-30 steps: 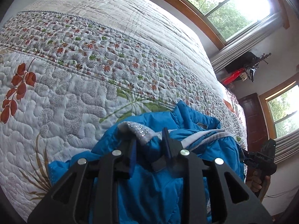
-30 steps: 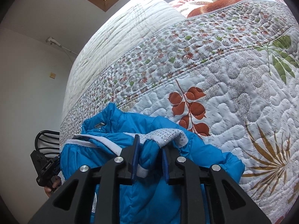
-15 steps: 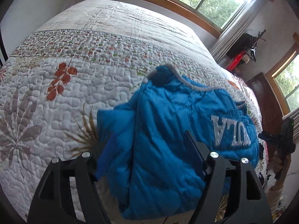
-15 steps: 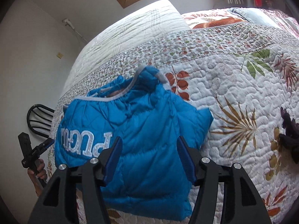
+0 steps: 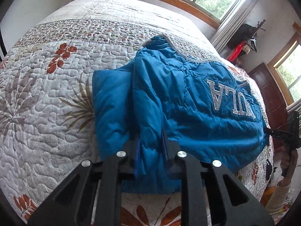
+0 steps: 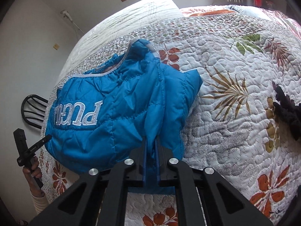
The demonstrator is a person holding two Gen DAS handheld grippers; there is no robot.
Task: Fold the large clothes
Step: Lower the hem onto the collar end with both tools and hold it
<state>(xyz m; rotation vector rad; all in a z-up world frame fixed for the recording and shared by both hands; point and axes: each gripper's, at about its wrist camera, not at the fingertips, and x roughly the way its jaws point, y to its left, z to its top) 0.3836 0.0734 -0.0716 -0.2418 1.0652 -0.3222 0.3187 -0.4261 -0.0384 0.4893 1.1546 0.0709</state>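
— Changed since a moment ago? Half a second back, both sets of jaws spread wide over the bright blue quilted puffer jacket with nothing gripped; a second back, pinching a grey sparkly cuff near the collar instead.

— And now? Left gripper closing its jaws, a thick fold of blue fabric already squeezed between them at lower centre of the left view. Right gripper pressed nearly together on a thinner pleat of the same jacket, lower centre of the right view.

— Meaning for the folding? Probably one fold laid down, cuffs let go, and a fresh hold taken on the near hem for the next fold away across the bed. A judgement only.

— Whereabouts of the jacket? Flat on the white floral quilted bedspread, back upward, silver lettering reading upside down. Filling the centre and right of the left view, centre and left of the right view. Collar edge toward the top of the frame, near hem running into the jaws at the bottom.

— Anything else close by? Dark cloth item at the right edge of the right view, well apart from the jacket.
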